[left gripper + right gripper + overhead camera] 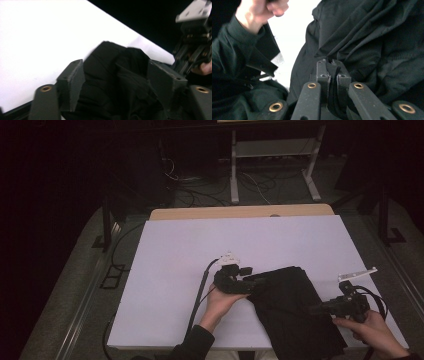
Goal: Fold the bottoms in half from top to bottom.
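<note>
A black cloth (290, 307) lies crumpled on the right half of the white table (200, 245). My left gripper (256, 282) reaches its left edge; in the left gripper view the left gripper (117, 80) stands open, jaws wide apart, with a bunched hump of the cloth (107, 57) between them. At the cloth's right edge my right gripper (314, 309) points left. Seen along its own jaws, the right gripper (331, 67) is shut on a thin fold of the cloth (367, 37).
The table's wooden far edge (240, 212) borders a dark floor with cables and a metal frame (272, 150). The left hand and dark sleeve (259, 12) sit close to the cloth. White table surface (37, 37) spreads left of the cloth.
</note>
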`<state>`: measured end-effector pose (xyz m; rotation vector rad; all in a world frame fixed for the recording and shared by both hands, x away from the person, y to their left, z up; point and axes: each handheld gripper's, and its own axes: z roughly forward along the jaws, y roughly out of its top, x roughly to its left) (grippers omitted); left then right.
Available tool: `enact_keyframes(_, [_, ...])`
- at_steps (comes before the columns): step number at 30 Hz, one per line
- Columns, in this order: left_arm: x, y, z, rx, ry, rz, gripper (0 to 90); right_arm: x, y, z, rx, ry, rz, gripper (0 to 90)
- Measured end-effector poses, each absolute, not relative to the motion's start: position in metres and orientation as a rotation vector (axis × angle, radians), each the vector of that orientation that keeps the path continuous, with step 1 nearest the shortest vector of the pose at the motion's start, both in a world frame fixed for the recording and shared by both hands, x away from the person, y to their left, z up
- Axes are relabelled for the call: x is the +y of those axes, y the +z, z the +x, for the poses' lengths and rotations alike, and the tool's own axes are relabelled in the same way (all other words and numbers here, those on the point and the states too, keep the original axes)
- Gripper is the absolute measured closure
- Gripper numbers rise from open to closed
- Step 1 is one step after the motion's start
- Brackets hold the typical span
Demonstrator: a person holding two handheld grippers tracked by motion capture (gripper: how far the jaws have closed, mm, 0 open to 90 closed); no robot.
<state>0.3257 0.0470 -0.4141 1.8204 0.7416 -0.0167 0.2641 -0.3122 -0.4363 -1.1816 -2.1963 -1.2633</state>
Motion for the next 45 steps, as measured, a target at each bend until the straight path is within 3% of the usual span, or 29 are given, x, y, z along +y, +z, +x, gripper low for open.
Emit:
enact_keyframes(7, [0.064, -0.406, 0.328, 0.749, 0.027, 1.819, 15.5, -0.314, -0.443, 0.259, -2.260, -1.179, -1.175, 82.7])
enact_keyframes(11, [0.072, -0.407, 0.327, 0.728, 0.043, 1.846, 12.5, -0.315, -0.445, 0.258, -2.263, -1.158, -1.174, 80.0])
enact_keyframes(17, [0.078, -0.407, 0.323, 0.708, 0.059, 1.872, 4.1, -0.313, -0.440, 0.254, -2.325, -1.173, -1.134, 50.6])
enact_keyframes(21, [0.080, -0.406, 0.321, 0.703, 0.051, 1.872, 1.1, -0.315, -0.430, 0.255, -2.358, -1.255, -1.133, 36.6])
enact_keyframes(26, [0.082, -0.407, 0.320, 0.701, 0.048, 1.870, 0.0, -0.316, -0.421, 0.265, -2.387, -1.344, -1.143, 24.5])
enact_keyframes(30, [0.087, -0.406, 0.320, 0.700, 0.048, 1.849, 0.0, -0.318, -0.412, 0.277, -2.419, -1.400, -1.160, 24.5])
enact_keyframes(35, [0.092, -0.408, 0.321, 0.719, 0.043, 1.831, 0.0, -0.318, -0.404, 0.293, -2.428, -1.451, -1.174, 31.1])
enact_keyframes(38, [0.091, -0.411, 0.322, 0.723, 0.048, 1.843, 0.0, -0.315, -0.401, 0.304, -2.429, -1.477, -1.164, 48.8])
enact_keyframes(42, [0.090, -0.412, 0.321, 0.715, 0.054, 1.858, 0.0, -0.308, -0.401, 0.319, -2.441, -1.470, -1.161, 79.4])
enact_keyframes(44, [0.089, -0.412, 0.321, 0.709, 0.054, 1.862, 0.0, -0.304, -0.402, 0.327, -2.466, -1.443, -1.177, 88.6])
enact_keyframes(45, [0.088, -0.412, 0.321, 0.709, 0.055, 1.863, 0.0, -0.303, -0.403, 0.331, -2.473, -1.435, -1.181, 88.6])
